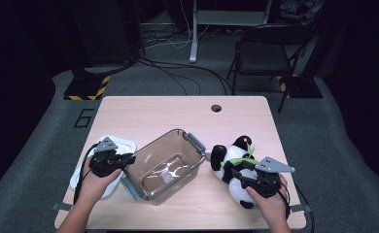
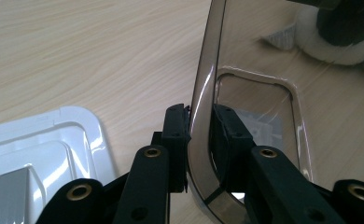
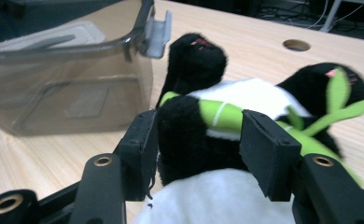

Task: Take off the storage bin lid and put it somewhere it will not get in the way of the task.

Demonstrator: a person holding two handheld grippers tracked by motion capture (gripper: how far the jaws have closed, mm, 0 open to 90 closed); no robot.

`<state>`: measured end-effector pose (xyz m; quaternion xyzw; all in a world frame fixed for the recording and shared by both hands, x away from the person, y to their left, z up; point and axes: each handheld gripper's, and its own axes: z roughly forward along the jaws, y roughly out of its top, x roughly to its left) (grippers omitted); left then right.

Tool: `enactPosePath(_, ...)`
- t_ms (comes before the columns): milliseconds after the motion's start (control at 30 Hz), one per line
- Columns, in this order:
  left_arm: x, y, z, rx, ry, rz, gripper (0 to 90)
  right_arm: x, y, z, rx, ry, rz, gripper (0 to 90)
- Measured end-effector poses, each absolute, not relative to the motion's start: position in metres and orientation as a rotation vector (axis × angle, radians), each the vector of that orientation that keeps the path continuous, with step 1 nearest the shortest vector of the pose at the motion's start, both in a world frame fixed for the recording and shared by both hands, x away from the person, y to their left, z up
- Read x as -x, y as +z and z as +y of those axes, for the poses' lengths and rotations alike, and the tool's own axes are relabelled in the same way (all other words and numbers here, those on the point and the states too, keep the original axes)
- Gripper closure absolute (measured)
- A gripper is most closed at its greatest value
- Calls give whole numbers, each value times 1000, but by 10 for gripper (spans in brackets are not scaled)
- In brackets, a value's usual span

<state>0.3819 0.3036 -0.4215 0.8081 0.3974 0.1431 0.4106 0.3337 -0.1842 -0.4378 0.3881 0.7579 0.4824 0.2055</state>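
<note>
The left tongs [image 1: 128,159] sit in the person's left hand [image 1: 96,182], whose forearm comes in from the lower left, and point toward the middle of the bench. Their jaws are clamped tight on a thin wall, one pad [image 2: 175,140] on each face of it. The right tongs [image 1: 237,175], in the right hand [image 1: 270,201], point up and left, and their jaws stand apart around soft plush.

The pale wooden rectangular surface [image 1: 148,111] is carrying three things: a white plastic lid [image 1: 122,144] is lying near its left edge, a clear smoky plastic tub [image 1: 165,167] is sitting tilted mid-surface, and a black-and-white plush panda [image 1: 231,158] is lying to the right, beside the tub.
</note>
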Motion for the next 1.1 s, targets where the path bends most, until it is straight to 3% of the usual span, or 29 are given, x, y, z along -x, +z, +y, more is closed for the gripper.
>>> enactPosePath(1100,-374,-419,295,-2045,352,954,735,-334,-431,-204,-1142,1313,2023,465)
